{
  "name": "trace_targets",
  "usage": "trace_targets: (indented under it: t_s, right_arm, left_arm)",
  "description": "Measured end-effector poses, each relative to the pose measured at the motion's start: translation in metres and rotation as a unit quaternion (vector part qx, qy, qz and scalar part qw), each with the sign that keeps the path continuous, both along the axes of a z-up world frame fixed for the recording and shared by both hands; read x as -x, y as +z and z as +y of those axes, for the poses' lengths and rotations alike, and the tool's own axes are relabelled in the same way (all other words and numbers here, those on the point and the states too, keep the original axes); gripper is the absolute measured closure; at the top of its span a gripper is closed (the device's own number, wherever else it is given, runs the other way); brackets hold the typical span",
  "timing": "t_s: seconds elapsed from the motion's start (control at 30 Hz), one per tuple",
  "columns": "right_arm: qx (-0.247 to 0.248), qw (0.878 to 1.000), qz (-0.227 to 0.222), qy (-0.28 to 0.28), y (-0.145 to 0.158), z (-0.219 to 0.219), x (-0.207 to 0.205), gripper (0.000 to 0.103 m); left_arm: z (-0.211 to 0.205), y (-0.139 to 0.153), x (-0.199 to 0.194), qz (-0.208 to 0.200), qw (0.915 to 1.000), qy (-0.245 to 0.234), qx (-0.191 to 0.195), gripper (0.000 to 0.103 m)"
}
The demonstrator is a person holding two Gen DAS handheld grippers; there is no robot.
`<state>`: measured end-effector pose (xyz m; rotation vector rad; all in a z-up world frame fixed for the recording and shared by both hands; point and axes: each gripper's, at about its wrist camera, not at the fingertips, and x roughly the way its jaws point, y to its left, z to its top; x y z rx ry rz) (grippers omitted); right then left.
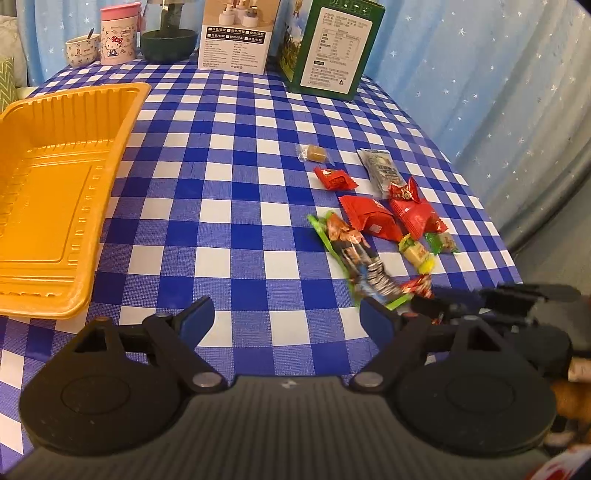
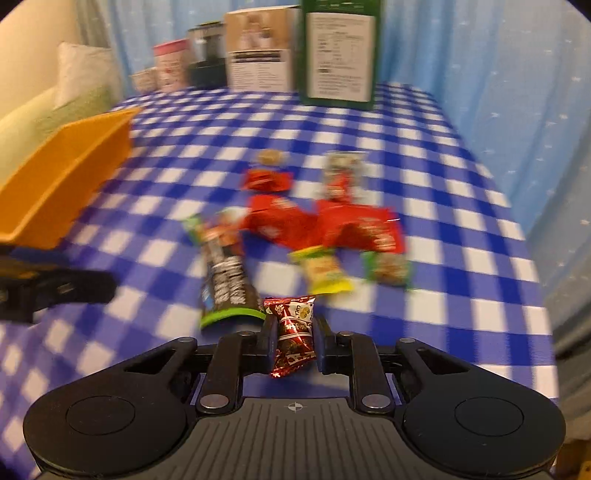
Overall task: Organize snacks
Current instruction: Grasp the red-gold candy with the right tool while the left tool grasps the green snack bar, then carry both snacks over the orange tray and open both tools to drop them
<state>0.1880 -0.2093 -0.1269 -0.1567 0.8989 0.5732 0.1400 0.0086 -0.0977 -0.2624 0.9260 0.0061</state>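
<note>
Several wrapped snacks lie in a cluster on the checked tablecloth: a long green-edged bar (image 1: 354, 254) (image 2: 225, 280), two red packets (image 1: 369, 218) (image 1: 417, 214), a small red sweet (image 1: 334, 179), a brown candy (image 1: 314, 153) and a silver packet (image 1: 380, 168). My right gripper (image 2: 295, 325) is shut on a small red foil candy (image 2: 293, 332) at the near edge of the cluster, next to the bar's end. My left gripper (image 1: 286, 314) stands open with nothing between its fingers, over the cloth between the snacks and an empty yellow tray (image 1: 55, 177) (image 2: 62, 173).
At the back of the table stand a white box (image 1: 236, 37), a green box (image 1: 332, 48), a dark bowl (image 1: 168, 44), a pink cup (image 1: 118, 35) and a small cup (image 1: 83, 48). The table's right edge runs close to the snacks, with a blue curtain behind it.
</note>
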Motion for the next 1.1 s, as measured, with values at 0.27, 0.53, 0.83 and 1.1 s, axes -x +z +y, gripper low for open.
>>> trace_targets:
  t_s: [0.27, 0.53, 0.83, 1.1]
  right_arm:
    - [-0.027, 0.999, 0.018, -0.018, 0.004, 0.003, 0.016, 0.083]
    - [-0.056, 0.987, 0.002, -0.147, 0.009, -0.031, 0.008, 0.083]
    - [-0.065, 0.981, 0.002, -0.18, 0.005, -0.041, 0.008, 0.083]
    - [-0.062, 0.982, 0.007, -0.179, 0.004, -0.037, 0.009, 0.083]
  left_arm:
    - [-0.013, -0.007, -0.018, -0.017, 0.9998, -0.01, 0.005, 0.019]
    - [-0.049, -0.023, -0.043, -0.067, 0.9969, -0.032, -0.028, 0.047]
    - [-0.063, -0.041, -0.052, -0.063, 0.9951, -0.048, -0.059, 0.071]
    - [-0.054, -0.035, -0.039, -0.05, 0.9945, -0.064, -0.066, 0.078]
